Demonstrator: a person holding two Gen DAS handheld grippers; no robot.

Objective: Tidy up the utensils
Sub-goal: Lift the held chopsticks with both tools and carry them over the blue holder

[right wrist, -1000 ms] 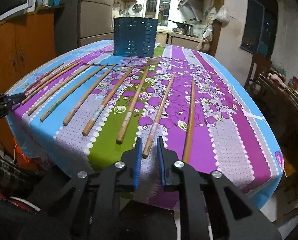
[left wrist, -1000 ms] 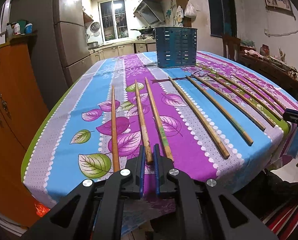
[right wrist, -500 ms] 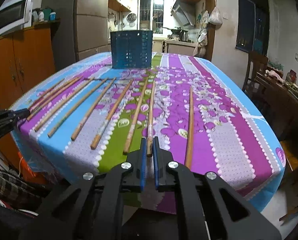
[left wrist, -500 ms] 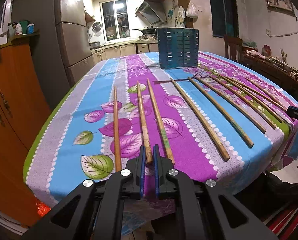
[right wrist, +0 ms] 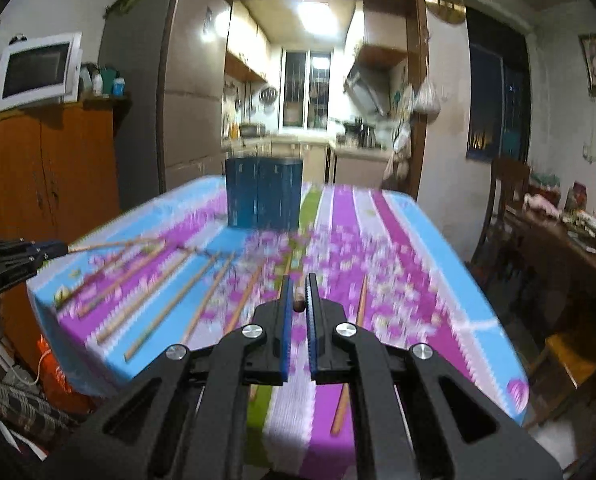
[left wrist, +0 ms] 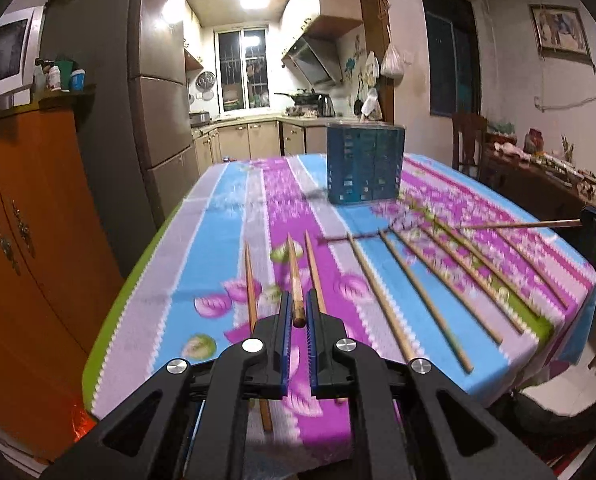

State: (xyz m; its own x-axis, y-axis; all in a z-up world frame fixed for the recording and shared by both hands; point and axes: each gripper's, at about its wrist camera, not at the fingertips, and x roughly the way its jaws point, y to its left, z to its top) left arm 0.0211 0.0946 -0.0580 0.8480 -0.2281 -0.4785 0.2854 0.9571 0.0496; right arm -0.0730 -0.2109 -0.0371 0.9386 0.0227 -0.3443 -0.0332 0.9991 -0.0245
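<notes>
In the left wrist view, the left gripper is clenched on the butt end of a chopstick, which points toward twelve o'clock, lifted off the flowered tablecloth. Two more chopsticks lie just beside it on the cloth, and a further row fans out toward three o'clock. The blue slotted holder stands at one o'clock, well apart. At three o'clock the right gripper holds another chopstick level above the table. In the right wrist view, the right gripper grasps a chopstick end; the holder sits at twelve o'clock, loose chopsticks lie at nine to ten, and the left gripper shows at nine o'clock.
</notes>
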